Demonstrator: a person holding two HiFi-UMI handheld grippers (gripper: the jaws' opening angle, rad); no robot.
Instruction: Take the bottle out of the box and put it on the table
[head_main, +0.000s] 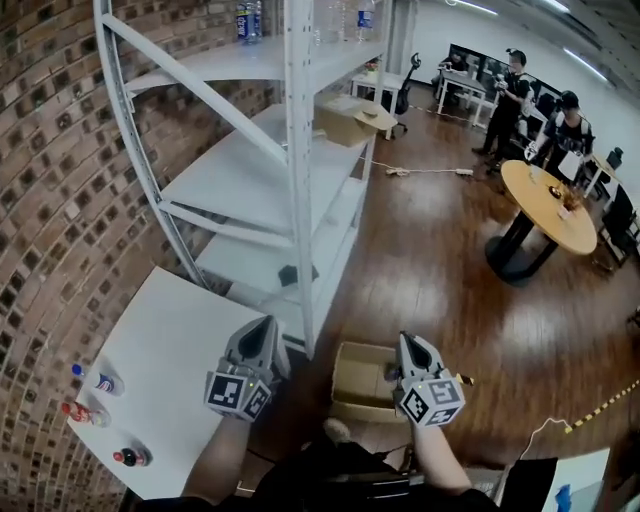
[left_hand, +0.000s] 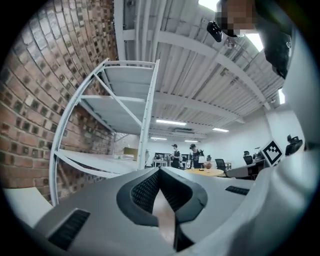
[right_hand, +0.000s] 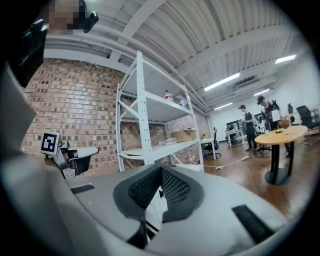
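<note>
- An open cardboard box (head_main: 362, 385) is seen on the wooden floor (head_main: 430, 260), at the bottom middle of the head view.
- The left hand-held gripper (head_main: 262, 328) is held just left of the box, over the edge of a white surface (head_main: 170, 340). Its jaws are pressed together, with nothing between them.
- The right hand-held gripper (head_main: 408, 340) is held at the right edge of the box. Its jaws are also closed tip to tip, and nothing is gripped.
- Three bottles are seen on the white surface, well to the left of the box, near the corner by the brick wall (head_main: 50, 200): a blue-capped bottle (head_main: 98, 381), a red bottle (head_main: 84, 412) and a dark bottle (head_main: 130, 458).
- Whether the bottles are upright or lying cannot be told from the steep view.
- What lies inside the box cannot be made out.
- A white shelf rack (head_main: 300, 150) is set beyond the box, against the brick wall, and a smaller carton (head_main: 355, 120) is kept on one of its shelves.
- A round wooden table (head_main: 545, 205) is placed far to the right of the box, and two people (head_main: 512, 95) are seen beside it.
</note>
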